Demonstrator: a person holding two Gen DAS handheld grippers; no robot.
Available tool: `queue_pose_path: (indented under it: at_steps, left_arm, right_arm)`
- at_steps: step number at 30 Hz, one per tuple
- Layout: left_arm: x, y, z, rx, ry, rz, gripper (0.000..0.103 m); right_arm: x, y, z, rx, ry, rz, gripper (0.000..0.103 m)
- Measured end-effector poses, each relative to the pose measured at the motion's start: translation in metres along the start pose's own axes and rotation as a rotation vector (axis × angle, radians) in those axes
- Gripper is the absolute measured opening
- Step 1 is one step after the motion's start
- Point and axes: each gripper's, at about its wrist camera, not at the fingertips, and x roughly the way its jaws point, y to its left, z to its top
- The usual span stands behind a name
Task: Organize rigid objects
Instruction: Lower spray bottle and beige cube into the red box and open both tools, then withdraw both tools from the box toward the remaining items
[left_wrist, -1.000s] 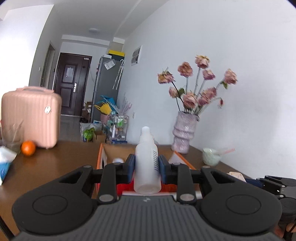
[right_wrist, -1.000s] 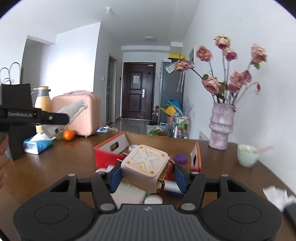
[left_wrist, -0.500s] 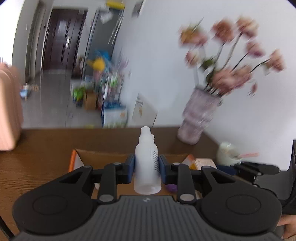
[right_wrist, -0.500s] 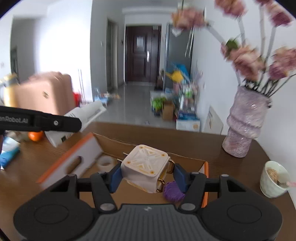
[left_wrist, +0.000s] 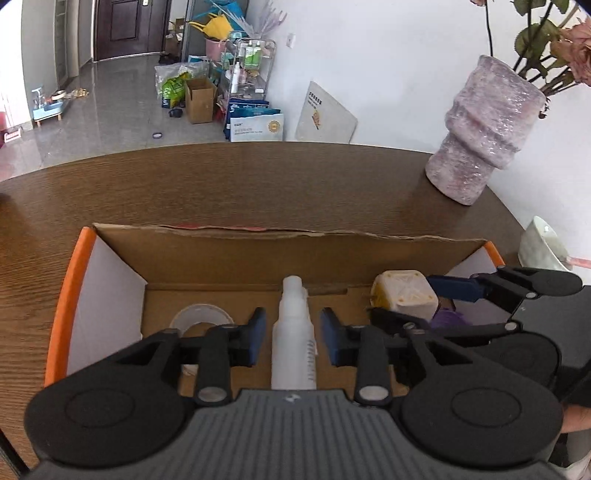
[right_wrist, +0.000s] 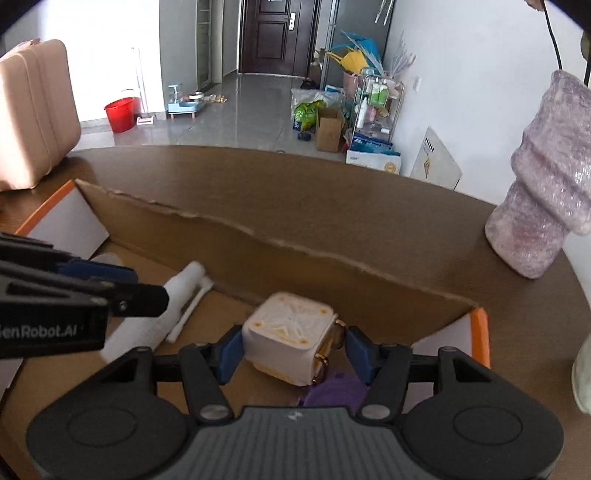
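Observation:
An open cardboard box (left_wrist: 229, 254) with orange edges sits on the wooden table. My left gripper (left_wrist: 293, 341) is open inside it, its pads apart from the white spray bottle (left_wrist: 294, 347) that lies between them on the box floor. My right gripper (right_wrist: 291, 349) is inside the box's right end, jaws slightly apart around a cream square box with gold clasps (right_wrist: 290, 343); the right pad stands off it. The cream box (left_wrist: 404, 295) and right gripper (left_wrist: 413, 306) also show in the left wrist view. The bottle (right_wrist: 159, 317) lies left of it.
A roll of clear tape (left_wrist: 201, 319) lies in the box's left part and a purple object (right_wrist: 334, 391) under the cream box. A pink ribbed vase (left_wrist: 484, 136) and a white bowl (left_wrist: 541, 245) stand on the table to the right. A pink suitcase (right_wrist: 33, 114) stands far left.
Both grippers have tipped down into the cardboard box. The left gripper has opened and let go of the bottle. The right gripper has opened slightly around the cream box.

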Motion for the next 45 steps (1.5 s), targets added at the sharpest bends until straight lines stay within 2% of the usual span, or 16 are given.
queue_pose_path:
  at_steps: [4, 6, 7, 12, 15, 17, 19, 21, 26, 29, 32, 35, 39, 45]
  left_arm:
    - [-0.020, -0.003, 0.001, 0.029, -0.014, 0.015, 0.052]
    - [-0.038, -0.004, -0.002, 0.042, -0.039, 0.028, 0.066]
    - [-0.047, -0.005, -0.005, 0.048, -0.061, 0.039, 0.068]
    - [-0.089, -0.011, -0.018, 0.092, -0.093, 0.095, 0.078]
    - [-0.118, -0.014, -0.028, 0.111, -0.128, 0.110, 0.090]
    - [-0.133, -0.018, -0.035, 0.142, -0.160, 0.118, 0.094]
    - [-0.147, -0.021, -0.045, 0.167, -0.172, 0.143, 0.095]
    - [-0.162, -0.023, -0.057, 0.165, -0.181, 0.159, 0.100]
    - [-0.207, -0.021, -0.104, 0.156, -0.286, 0.159, 0.103]
    - [-0.228, -0.024, -0.135, 0.178, -0.382, 0.210, 0.103]
    - [-0.251, -0.030, -0.172, 0.205, -0.467, 0.241, 0.103]
    - [-0.278, -0.034, -0.218, 0.204, -0.552, 0.211, 0.103]
    - [-0.309, -0.042, -0.278, 0.246, -0.659, 0.150, 0.103]
    - [-0.332, -0.050, -0.346, 0.182, -0.696, 0.157, 0.103]
  right_arm:
    - [-0.021, -0.008, 0.000, 0.035, -0.047, 0.020, 0.072]
    - [-0.038, -0.013, -0.005, 0.061, -0.074, 0.014, 0.081]
    - [-0.048, -0.015, -0.009, 0.063, -0.082, 0.008, 0.084]
    - [-0.096, -0.017, -0.022, 0.027, -0.091, -0.039, 0.084]
    - [-0.128, -0.019, -0.033, 0.039, -0.130, -0.047, 0.089]
    - [-0.143, -0.020, -0.044, 0.033, -0.152, -0.045, 0.094]
    - [-0.159, -0.018, -0.055, 0.025, -0.168, -0.064, 0.095]
    - [-0.176, -0.016, -0.066, 0.039, -0.186, -0.090, 0.095]
    - [-0.217, -0.006, -0.104, 0.104, -0.254, -0.132, 0.098]
    - [-0.242, 0.016, -0.135, 0.056, -0.322, -0.168, 0.098]
    - [-0.270, 0.033, -0.168, 0.068, -0.415, -0.145, 0.098]
    - [-0.298, 0.045, -0.208, 0.128, -0.511, -0.105, 0.098]
    - [-0.320, 0.062, -0.257, 0.161, -0.567, -0.071, 0.100]
    - [-0.332, 0.093, -0.329, 0.144, -0.614, -0.078, 0.100]
